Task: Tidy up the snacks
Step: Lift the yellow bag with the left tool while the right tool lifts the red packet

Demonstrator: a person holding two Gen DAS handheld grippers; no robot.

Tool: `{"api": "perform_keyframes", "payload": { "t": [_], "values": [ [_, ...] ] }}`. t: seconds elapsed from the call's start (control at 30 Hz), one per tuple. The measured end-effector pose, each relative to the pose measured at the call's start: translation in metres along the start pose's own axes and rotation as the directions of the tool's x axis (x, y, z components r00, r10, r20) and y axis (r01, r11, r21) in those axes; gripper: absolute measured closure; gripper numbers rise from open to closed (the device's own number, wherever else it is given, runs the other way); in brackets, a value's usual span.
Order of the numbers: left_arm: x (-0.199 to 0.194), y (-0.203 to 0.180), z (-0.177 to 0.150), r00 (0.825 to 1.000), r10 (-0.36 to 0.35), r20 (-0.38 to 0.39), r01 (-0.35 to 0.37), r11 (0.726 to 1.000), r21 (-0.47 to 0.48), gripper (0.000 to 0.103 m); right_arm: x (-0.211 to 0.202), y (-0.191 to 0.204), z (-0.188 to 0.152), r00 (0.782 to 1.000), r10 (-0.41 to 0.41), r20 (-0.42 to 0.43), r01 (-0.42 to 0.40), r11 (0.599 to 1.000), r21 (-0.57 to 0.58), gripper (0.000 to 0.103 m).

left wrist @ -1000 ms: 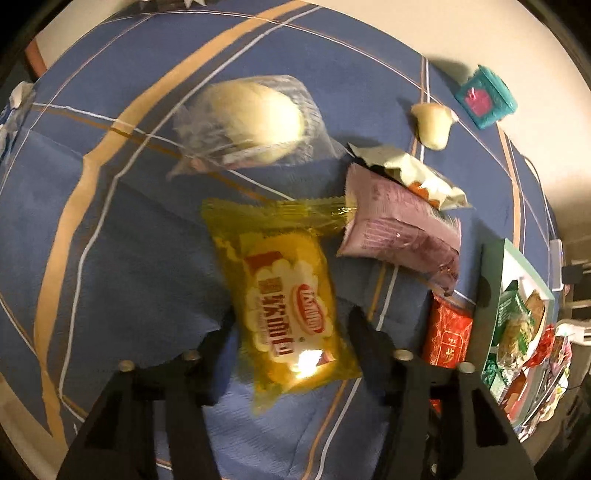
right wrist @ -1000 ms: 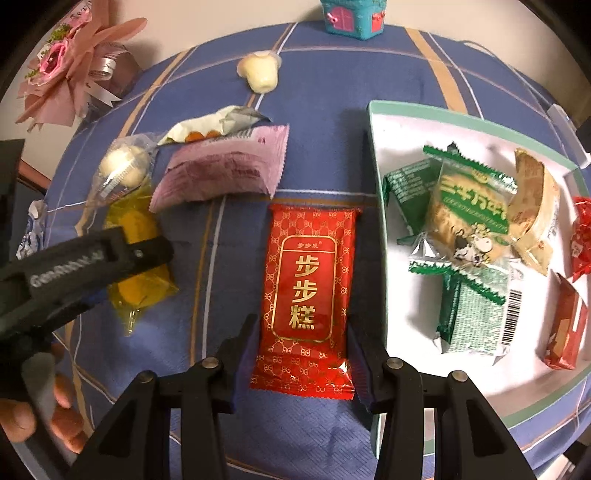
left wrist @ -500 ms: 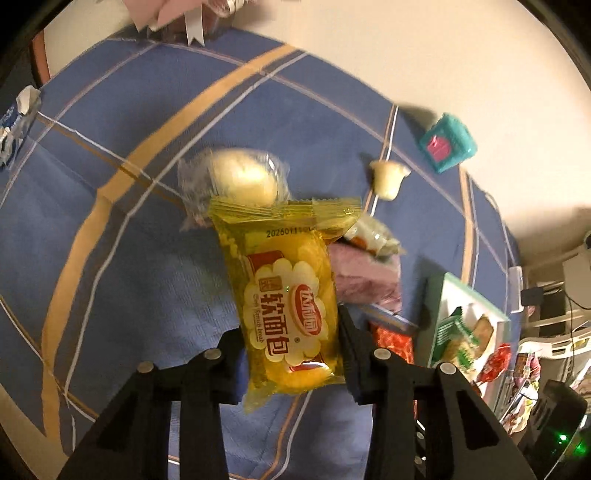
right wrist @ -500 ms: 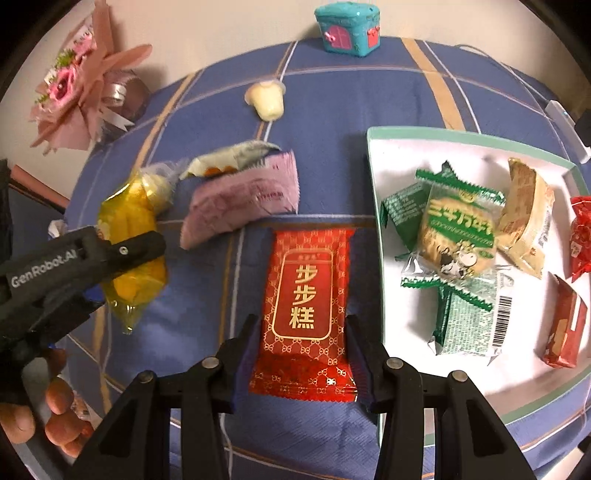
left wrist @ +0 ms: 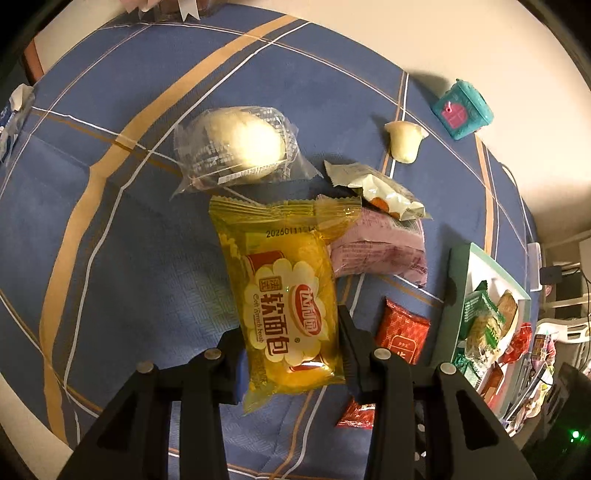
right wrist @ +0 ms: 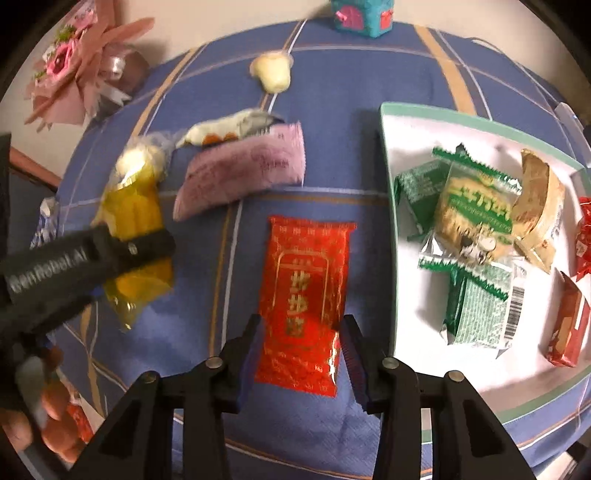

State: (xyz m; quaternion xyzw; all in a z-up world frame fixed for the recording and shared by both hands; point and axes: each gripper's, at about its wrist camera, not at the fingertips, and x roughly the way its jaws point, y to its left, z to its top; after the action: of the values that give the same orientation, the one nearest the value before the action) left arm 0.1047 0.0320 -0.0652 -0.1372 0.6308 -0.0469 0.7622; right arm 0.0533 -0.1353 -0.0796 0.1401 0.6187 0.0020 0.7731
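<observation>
My left gripper (left wrist: 290,339) is shut on a yellow soft-bread packet (left wrist: 284,291) and holds it above the blue tablecloth; the packet also shows in the right wrist view (right wrist: 135,236). My right gripper (right wrist: 301,341) is shut on the near end of a red snack packet (right wrist: 306,295), which looks lifted and blurred. The white tray (right wrist: 406,122) with a green rim holds several snacks at the right. A purple packet (right wrist: 243,173), a white-orange packet (right wrist: 225,129), a clear-wrapped bun (left wrist: 236,144) and a jelly cup (right wrist: 271,72) lie on the cloth.
A teal toy house (right wrist: 360,16) stands at the table's far edge. A pink bouquet (right wrist: 74,70) sits at the far left. The tray (left wrist: 461,273) lies to the right in the left wrist view. The person's hand (right wrist: 48,417) holds the left gripper.
The left gripper closed on the yellow packet and lifted it off the cloth. The right gripper closed on the red packet, which now shifts and blurs.
</observation>
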Motion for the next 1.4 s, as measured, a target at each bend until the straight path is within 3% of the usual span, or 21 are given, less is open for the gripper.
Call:
{"api": "perform_keyframes", "payload": {
  "t": [0.07,0.2,0.47,0.63,0.67,0.73,0.9,1.23,1.4],
  "values": [
    [0.0,0.001,0.0,1.0,0.004,0.005,-0.004,1.0,0.001,0.061,0.007,0.004,0.006,1.0,-0.006,0.008,0.006,1.0,0.009,0.043],
    [0.002,0.003,0.002,1.0,0.008,-0.002,-0.008,1.0,-0.003,0.061,0.023,0.01,0.018,1.0,-0.002,-0.001,0.002,1.0,0.022,0.043],
    [0.012,0.003,0.006,1.0,0.01,-0.017,-0.01,1.0,-0.009,0.061,0.047,0.046,0.019,0.987,-0.159,0.018,0.16,0.984,-0.076,0.041],
    [0.018,-0.002,0.009,1.0,0.011,-0.021,-0.011,1.0,-0.005,0.061,0.048,0.045,0.019,0.988,-0.154,0.014,0.155,0.985,-0.069,0.046],
    [0.018,-0.003,0.009,1.0,0.011,-0.018,-0.011,1.0,-0.005,0.061,0.044,0.04,0.017,0.988,-0.157,0.016,0.157,0.985,-0.067,0.052],
    [0.014,0.001,0.008,1.0,0.007,-0.012,-0.007,1.0,-0.002,0.061,0.041,0.035,0.016,0.989,-0.146,0.016,0.147,0.987,-0.059,0.055],
    [0.002,0.001,0.009,1.0,0.0,0.023,0.0,1.0,0.0,0.061,0.032,0.029,0.015,0.993,-0.116,0.019,0.117,0.992,-0.043,0.055],
    [-0.035,-0.005,0.008,0.991,-0.025,0.128,0.024,1.0,0.008,0.061,-0.035,0.016,0.016,0.99,-0.037,0.139,0.038,0.999,-0.009,0.055],
    [-0.048,-0.015,0.004,0.986,-0.03,0.165,0.025,0.999,0.032,0.061,-0.059,0.006,0.011,0.98,-0.067,0.187,0.065,0.998,0.018,0.055]
  ]
}}
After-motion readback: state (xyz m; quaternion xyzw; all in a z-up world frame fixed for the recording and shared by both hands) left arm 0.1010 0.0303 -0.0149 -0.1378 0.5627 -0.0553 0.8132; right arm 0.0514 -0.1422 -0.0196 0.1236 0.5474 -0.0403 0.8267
